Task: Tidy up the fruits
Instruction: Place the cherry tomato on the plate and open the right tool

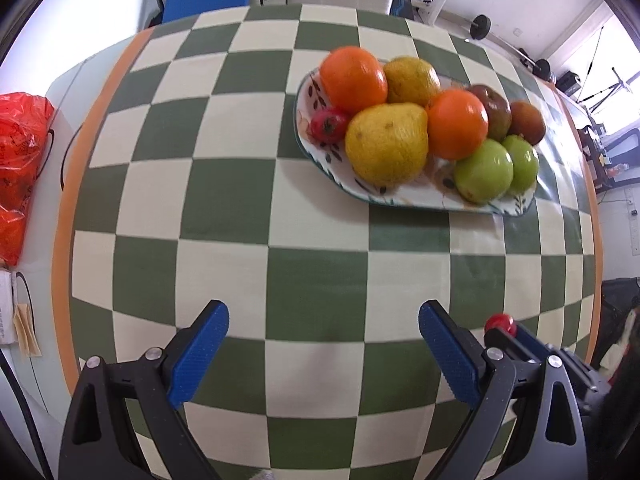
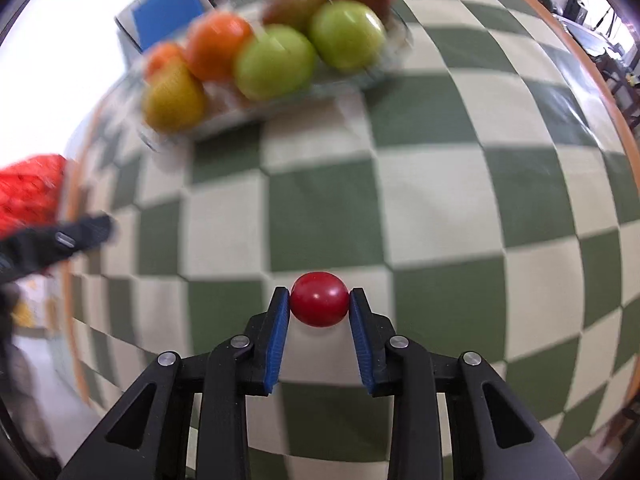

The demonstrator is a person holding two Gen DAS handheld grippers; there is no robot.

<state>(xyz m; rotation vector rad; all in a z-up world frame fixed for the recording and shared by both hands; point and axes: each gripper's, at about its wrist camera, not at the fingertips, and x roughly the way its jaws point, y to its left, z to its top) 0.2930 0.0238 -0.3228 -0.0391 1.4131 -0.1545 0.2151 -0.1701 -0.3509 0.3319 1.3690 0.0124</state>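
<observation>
On the patterned plate [image 1: 320, 152], piled fruit; cherry tomato [image 2: 319, 299] in right claw [image 2: 319, 302].

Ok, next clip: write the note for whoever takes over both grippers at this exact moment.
Right gripper: shut on a small red tomato, held above the checkered tablecloth, short of the plate.
Left gripper: open, holding nothing, above the cloth.
Plate: already holds two oranges, a pear, two green apples, other fruit and another small red tomato.
Done: most fruit is on the plate.
Left: probably carry the held tomato to the plate and release it; the right view is blurred.
</observation>
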